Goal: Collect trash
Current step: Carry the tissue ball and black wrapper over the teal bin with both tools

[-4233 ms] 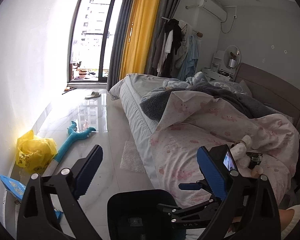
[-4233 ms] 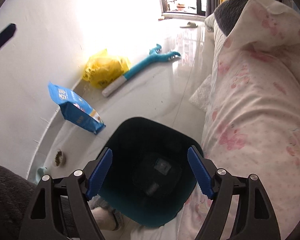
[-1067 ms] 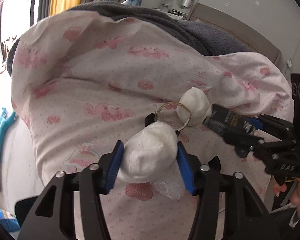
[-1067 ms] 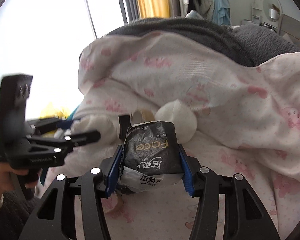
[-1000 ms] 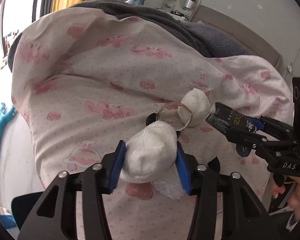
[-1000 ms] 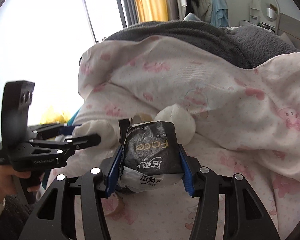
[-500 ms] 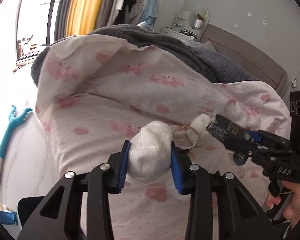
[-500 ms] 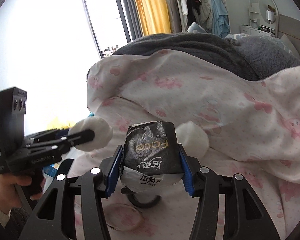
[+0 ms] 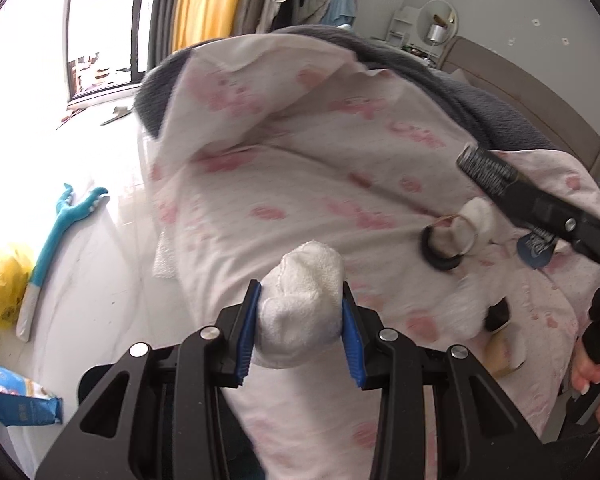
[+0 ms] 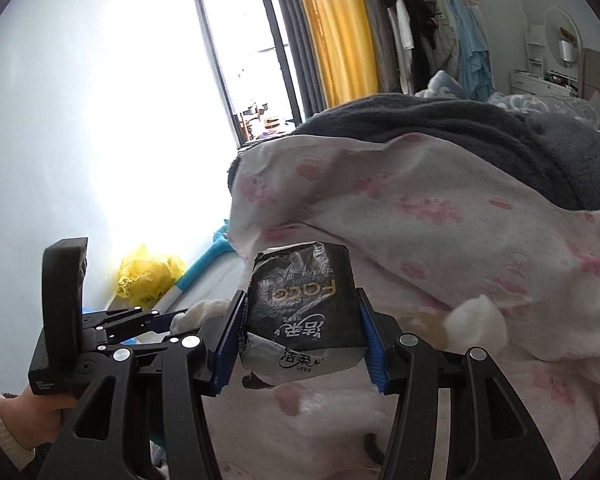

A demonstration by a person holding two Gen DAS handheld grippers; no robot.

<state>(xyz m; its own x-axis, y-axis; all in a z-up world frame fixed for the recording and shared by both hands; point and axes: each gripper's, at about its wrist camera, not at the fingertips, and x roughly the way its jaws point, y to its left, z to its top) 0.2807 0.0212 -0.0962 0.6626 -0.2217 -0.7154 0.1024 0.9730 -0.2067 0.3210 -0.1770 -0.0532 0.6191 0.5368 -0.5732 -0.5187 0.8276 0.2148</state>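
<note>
The left gripper (image 9: 302,326) has its blue pads pressed against both sides of a white wad of tissue (image 9: 300,312), which bulges up out of the closed jaws and is held above the edge of the bed. The right gripper (image 10: 300,334) is clamped on a black tissue pack (image 10: 304,300) with white lettering; the pack is crumpled, its torn top edge stands up between the pads, and a white flap of it hangs below them.

Under both grippers lies a white quilt with pink prints (image 9: 300,168), with a grey blanket (image 10: 440,136) heaped behind it. On the quilt, to the right of the left gripper, sit another white wad (image 9: 478,216), a thin wire ring (image 9: 462,230) and a black ring (image 9: 440,252), all close together. Nearer the right edge a small dark item and a yellowish piece lie blurred; what they are cannot be told.

On the pale floor (image 9: 112,240) beside the bed lie a teal long-handled tool (image 9: 60,228), a yellow plastic bag (image 9: 0,280) bunched against the wall, and a blue packet (image 9: 20,400). Whether the bag or the packet holds anything cannot be seen. A dark rounded rim (image 9: 96,380) shows just behind the left gripper's arm; its inside is hidden.

A hand (image 10: 40,412) in a cream cuff holds the left gripper's handle.
</note>
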